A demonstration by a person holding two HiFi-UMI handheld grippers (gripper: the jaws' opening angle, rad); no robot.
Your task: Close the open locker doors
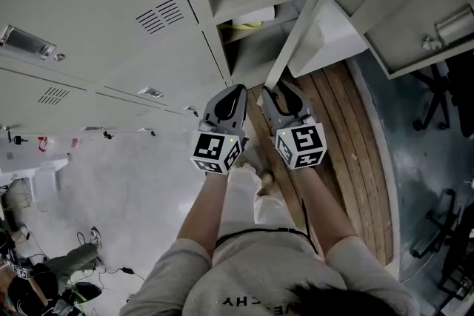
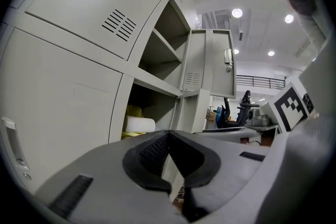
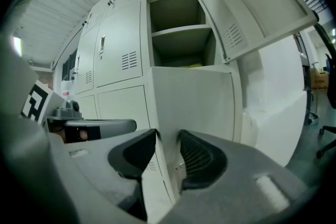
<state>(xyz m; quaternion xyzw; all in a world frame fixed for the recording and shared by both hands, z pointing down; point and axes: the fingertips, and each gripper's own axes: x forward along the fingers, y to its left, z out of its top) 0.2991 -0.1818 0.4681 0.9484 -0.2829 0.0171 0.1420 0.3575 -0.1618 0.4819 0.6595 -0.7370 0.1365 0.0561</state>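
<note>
Two grey locker doors stand open. The lower door [image 1: 291, 41] [image 3: 194, 102] is edge-on in the head view, just beyond both grippers. The upper door [image 1: 415, 0] [image 3: 252, 13] swings out to the right above it. My right gripper [image 1: 270, 90] [image 3: 168, 134] has the lower door's free edge between its jaws; the right pad stands a little off the panel, so the jaws are open. My left gripper [image 1: 238, 89] [image 2: 169, 135] hangs beside it to the left, fingertips together on nothing, pointing at the open compartments. A white roll and yellow items [image 2: 137, 123] lie in the lower compartment.
Closed grey lockers [image 1: 96, 11] fill the wall to the left. A wooden strip of floor [image 1: 348, 137] runs under the doors, with dark office chairs [image 1: 437, 100] to the right. A person [image 2: 245, 99] stands by desks far behind the doors.
</note>
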